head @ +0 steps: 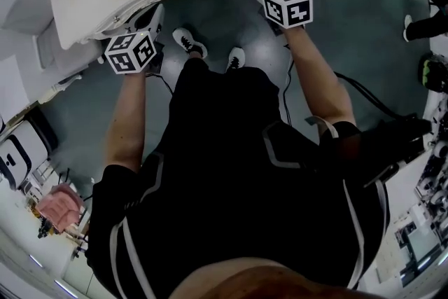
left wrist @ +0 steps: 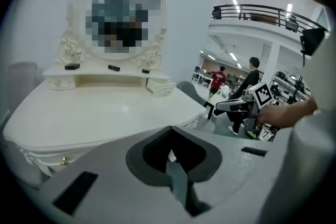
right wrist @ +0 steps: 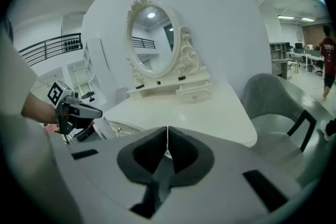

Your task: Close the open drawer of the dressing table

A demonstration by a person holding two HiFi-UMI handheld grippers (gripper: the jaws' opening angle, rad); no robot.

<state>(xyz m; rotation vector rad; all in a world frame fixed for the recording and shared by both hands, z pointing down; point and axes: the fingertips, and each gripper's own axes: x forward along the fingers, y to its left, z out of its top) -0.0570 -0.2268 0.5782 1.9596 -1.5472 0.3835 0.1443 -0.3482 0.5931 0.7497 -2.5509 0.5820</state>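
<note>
Left hand-held gripper: jaws together, empty | right hand-held gripper: jaws together, empty | both near front edge of dressing table worktop | small drawer protruding beneath mirror

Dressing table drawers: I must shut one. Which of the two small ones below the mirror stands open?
The right-hand drawer: it juts forward from the shelf, while the left-hand drawer sits flush.
</note>
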